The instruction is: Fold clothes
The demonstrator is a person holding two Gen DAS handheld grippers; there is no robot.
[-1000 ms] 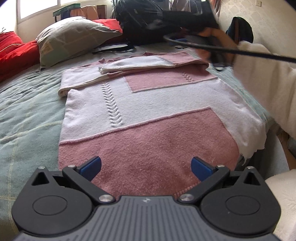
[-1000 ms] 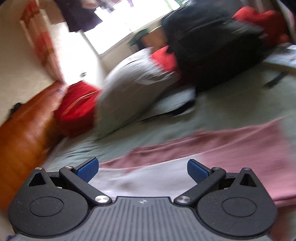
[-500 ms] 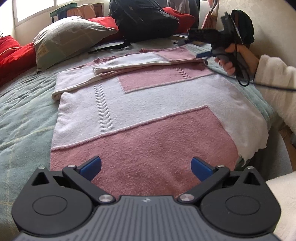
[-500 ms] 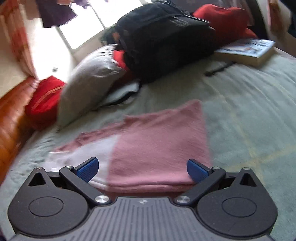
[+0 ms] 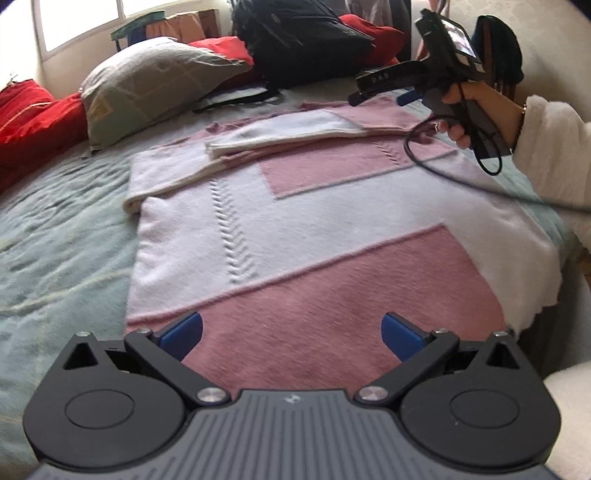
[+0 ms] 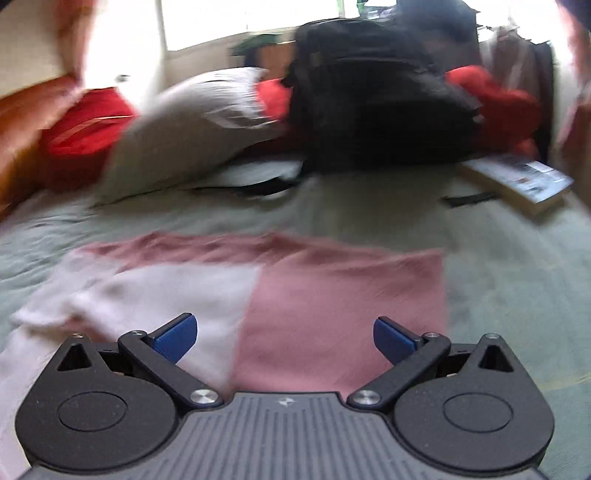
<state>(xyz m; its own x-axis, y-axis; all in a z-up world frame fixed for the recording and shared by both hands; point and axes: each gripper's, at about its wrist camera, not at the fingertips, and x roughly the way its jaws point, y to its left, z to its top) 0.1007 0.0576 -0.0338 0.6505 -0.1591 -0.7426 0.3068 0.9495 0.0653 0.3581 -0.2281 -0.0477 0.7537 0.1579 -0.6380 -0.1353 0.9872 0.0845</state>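
Daylight enters from the window (image 5: 85,22) at 11 o'clock in the left wrist view; the panes are overexposed. This view is sharp, with soft shadows. The right wrist view shows motion blur throughout; glare whitens the window (image 6: 236,22) at 12 o'clock. Fisheye distortion bends both frames' edges.

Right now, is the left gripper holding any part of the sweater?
No, the left gripper is open above the sweater, nothing between its fingers.
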